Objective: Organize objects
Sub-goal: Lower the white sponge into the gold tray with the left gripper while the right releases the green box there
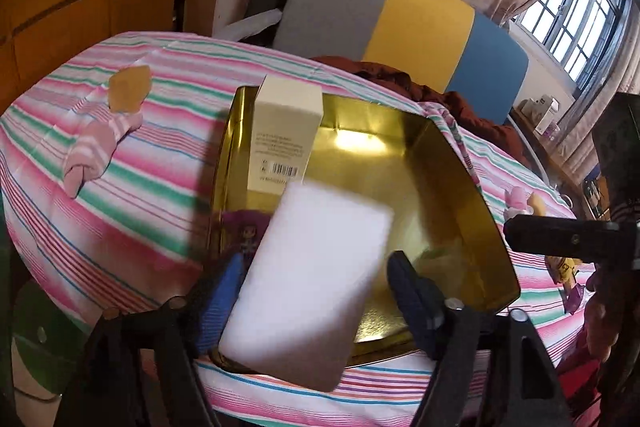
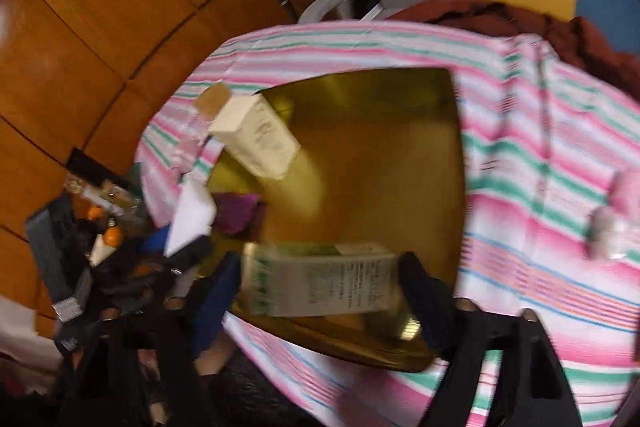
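A gold tin box (image 1: 452, 163) stands open on the striped tablecloth (image 1: 132, 195). A cream carton (image 1: 286, 131) stands in the tin's far left corner. My left gripper (image 1: 316, 291) is shut on a white sponge block (image 1: 312, 283) and holds it over the tin's near edge. In the right wrist view my right gripper (image 2: 320, 287) is shut on a green-and-white carton (image 2: 320, 283) above the near edge of the tin (image 2: 380, 163). The cream carton (image 2: 256, 139) and the white sponge (image 2: 192, 215) in the left gripper also show there.
A rolled pink striped sock (image 1: 100, 143) and a tan pad (image 1: 130, 87) lie on the cloth to the left. Small pink items (image 1: 520, 199) lie right of the tin. A dark red garment (image 1: 440, 95) and colored cushions (image 1: 420, 27) sit behind. A wooden wall (image 2: 100, 27) is left.
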A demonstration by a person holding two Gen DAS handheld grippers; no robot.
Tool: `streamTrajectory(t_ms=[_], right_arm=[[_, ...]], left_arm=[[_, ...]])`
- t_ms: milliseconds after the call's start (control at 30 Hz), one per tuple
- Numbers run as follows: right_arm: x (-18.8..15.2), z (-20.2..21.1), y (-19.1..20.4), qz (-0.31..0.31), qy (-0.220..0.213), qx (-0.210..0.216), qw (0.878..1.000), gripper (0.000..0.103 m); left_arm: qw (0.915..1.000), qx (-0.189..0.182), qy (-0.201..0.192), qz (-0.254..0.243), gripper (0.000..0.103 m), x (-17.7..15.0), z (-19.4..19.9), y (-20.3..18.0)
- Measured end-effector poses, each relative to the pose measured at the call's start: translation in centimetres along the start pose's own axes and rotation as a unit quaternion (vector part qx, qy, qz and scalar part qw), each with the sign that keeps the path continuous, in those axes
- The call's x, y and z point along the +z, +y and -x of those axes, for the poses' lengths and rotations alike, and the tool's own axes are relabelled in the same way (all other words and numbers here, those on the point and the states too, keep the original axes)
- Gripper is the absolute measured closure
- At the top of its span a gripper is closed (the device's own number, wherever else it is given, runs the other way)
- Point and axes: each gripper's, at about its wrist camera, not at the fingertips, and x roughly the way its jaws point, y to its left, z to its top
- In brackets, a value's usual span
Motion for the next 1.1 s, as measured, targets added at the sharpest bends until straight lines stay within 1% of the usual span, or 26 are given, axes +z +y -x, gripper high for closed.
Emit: streamTrajectory(t_ms=[33, 133, 200, 267, 300, 433, 533, 600, 633, 700, 800, 900, 1100], right_arm=[[0.0, -0.5, 0.3, -0.005, 0.002, 0.007, 1.000, 0.004], [-0.4, -1.4, 0.8, -0.018, 0.003, 0.023, 1.000, 0.004], [-0.7, -1.7, 0.7, -0.020, 0.002, 0.017, 1.000, 0.004], [-1.2, -1.6, 0.4, -0.027, 0.000, 0.011, 1.000, 0.004], [-1.5, -1.4, 0.3, -0.030, -0.005, 0.005, 1.000, 0.003], [-2.3, -0.2, -0.1, -0.029, -0.031, -0.014, 0.999, 0.002], [-2.7, 0.6, 0.5, -0.013, -0.054, -0.040, 0.998, 0.001], [-2.9, 1.2, 1.0, 0.004, -0.074, -0.067, 0.995, 0.000], [-3.1, 1.5, 1.3, 0.014, -0.086, -0.083, 0.993, 0.000], [-3.3, 2.2, 1.4, 0.024, -0.101, -0.102, 0.989, 0.000], [-3.7, 2.6, 1.3, 0.029, -0.115, -0.123, 0.985, 0.000], [-4.1, 3.0, 1.4, 0.037, -0.124, -0.139, 0.982, 0.000], [-4.8, 4.1, 1.7, 0.055, -0.152, -0.176, 0.971, 0.000]], left_arm=[[1.0000, 0.000, -0.001, 0.003, 0.020, 0.1, -0.1, 0.0], [0.9998, 0.003, -0.007, 0.019, 0.020, 0.3, 0.0, 0.6], [0.9994, 0.018, -0.019, 0.024, 0.020, 0.4, 0.6, 0.8], [0.9986, 0.038, -0.033, 0.017, 0.020, 0.7, 1.3, 0.6], [0.9979, 0.049, -0.039, 0.012, 0.020, 0.7, 1.6, 0.4], [0.9955, 0.070, -0.064, -0.003, 0.020, 1.3, 2.6, -0.5], [0.9939, 0.081, -0.073, -0.014, 0.020, 1.6, 3.3, -1.4], [0.9933, 0.088, -0.072, -0.020, 0.020, 1.8, 3.4, -1.8], [0.9933, 0.089, -0.070, -0.022, 0.020, 1.9, 3.4, -2.0], [0.9939, 0.083, -0.069, -0.025, 0.020, 1.8, 3.5, -2.4], [0.9930, 0.087, -0.071, -0.035, 0.020, 1.5, 3.7, -3.3], [0.9931, 0.082, -0.070, -0.045, 0.020, 1.3, 3.8, -4.1], [0.9930, 0.084, -0.067, -0.050, 0.020, 0.9, 3.8, -5.1]])
